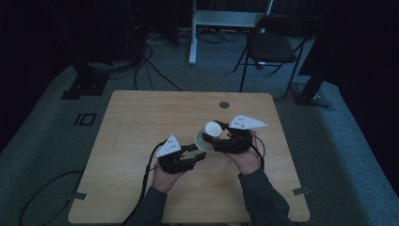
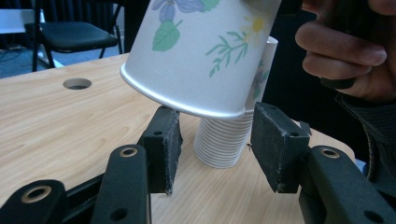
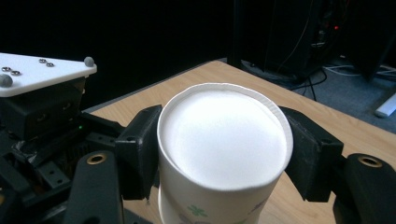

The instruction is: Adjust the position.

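A white paper cup (image 1: pixel 207 135) with a flower print is held upside down and tilted above the table, base (image 3: pixel 224 140) facing the right gripper view. My right gripper (image 1: pixel 215 137) is shut on its sides, one pad (image 3: pixel 140 149) on each flank. In the left gripper view the cup's rim (image 2: pixel 182 100) hangs just above my left gripper (image 2: pixel 215 149), whose jaws stand open. Behind them a stack of inverted paper cups (image 2: pixel 222 142) stands on the table, in line with the gap between the jaws. My left gripper (image 1: pixel 198 152) sits just left of and below the held cup.
The wooden table (image 1: pixel 141 122) has a round cable hole (image 1: pixel 224 104) near its far edge. A black chair (image 1: pixel 275 44) and a white desk frame (image 1: pixel 226 19) stand beyond the table. Cables lie on the carpet.
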`<state>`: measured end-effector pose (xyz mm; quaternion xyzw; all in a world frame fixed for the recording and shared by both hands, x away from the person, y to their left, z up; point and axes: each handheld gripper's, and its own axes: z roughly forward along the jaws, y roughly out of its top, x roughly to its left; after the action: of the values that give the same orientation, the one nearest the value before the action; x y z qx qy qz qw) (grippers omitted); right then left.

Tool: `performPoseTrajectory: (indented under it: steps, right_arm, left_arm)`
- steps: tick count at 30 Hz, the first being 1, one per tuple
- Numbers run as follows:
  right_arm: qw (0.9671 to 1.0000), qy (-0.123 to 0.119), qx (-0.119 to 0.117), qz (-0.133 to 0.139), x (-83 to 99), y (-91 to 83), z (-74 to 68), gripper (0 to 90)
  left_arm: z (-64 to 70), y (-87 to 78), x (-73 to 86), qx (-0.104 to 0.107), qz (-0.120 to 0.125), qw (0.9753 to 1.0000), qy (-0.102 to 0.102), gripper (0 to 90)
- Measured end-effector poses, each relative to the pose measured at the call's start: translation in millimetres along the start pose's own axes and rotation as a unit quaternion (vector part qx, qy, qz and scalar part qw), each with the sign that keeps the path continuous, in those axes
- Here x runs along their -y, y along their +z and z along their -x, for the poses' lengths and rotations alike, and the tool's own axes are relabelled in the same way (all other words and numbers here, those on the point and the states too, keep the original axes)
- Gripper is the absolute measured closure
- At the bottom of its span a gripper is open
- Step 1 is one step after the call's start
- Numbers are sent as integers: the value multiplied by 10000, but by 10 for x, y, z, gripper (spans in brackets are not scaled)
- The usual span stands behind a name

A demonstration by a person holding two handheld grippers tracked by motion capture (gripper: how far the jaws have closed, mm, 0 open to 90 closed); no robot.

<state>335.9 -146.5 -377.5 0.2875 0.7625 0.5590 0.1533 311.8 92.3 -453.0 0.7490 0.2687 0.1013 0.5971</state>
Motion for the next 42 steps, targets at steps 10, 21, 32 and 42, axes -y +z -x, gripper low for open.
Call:
performPoseTrajectory:
  steps: [10,21,32,42]
  right_arm:
    - [9999,101,-131,-45,28,-13,34,345]
    - [9994,178,-272,-82,90,-7,53,344]
    - [9992,157,-346,-108,135,-2,41,344]
    - [9990,89,-401,-177,190,34,14,347]
  left_arm:
    - [-24,-50,-4,-97,150,9998,-11,552]
    - [-107,-145,-32,-6,455,9987,-228,580]
    - [-163,-194,-54,112,660,9969,-402,625]
    - [-217,-255,-75,184,823,9953,-477,701]
